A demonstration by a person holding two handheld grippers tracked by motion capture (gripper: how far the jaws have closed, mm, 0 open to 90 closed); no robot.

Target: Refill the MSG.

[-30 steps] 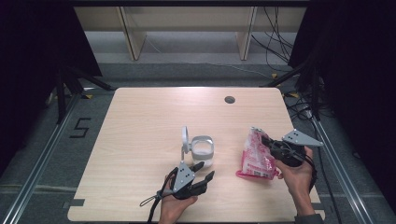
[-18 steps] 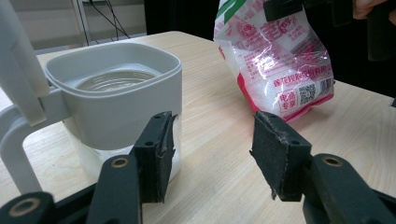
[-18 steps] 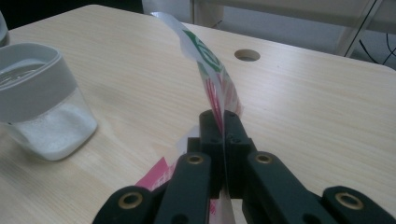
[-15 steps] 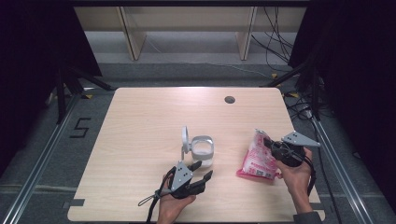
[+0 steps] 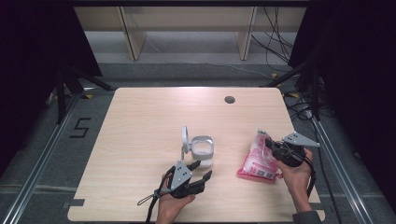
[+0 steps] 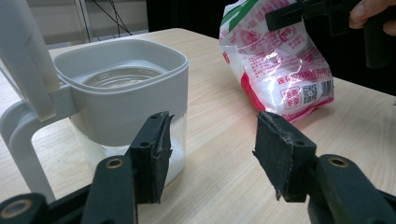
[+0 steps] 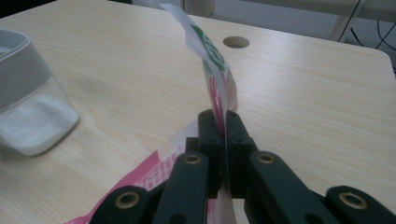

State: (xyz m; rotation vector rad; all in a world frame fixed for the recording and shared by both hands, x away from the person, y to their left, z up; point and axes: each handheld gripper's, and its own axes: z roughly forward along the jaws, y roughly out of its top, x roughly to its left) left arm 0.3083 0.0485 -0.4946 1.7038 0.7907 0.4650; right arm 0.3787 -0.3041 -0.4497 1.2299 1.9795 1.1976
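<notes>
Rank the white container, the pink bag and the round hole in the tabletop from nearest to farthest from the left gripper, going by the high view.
From the left gripper:
1. White container, just ahead of its open jaws, lid flipped up.
2. Pink bag, off to the right, pinched by the right gripper.
3. Round hole, near the table's far edge.

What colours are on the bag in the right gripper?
Pink-red print on clear plastic, green top; bag, left gripper view.
</notes>
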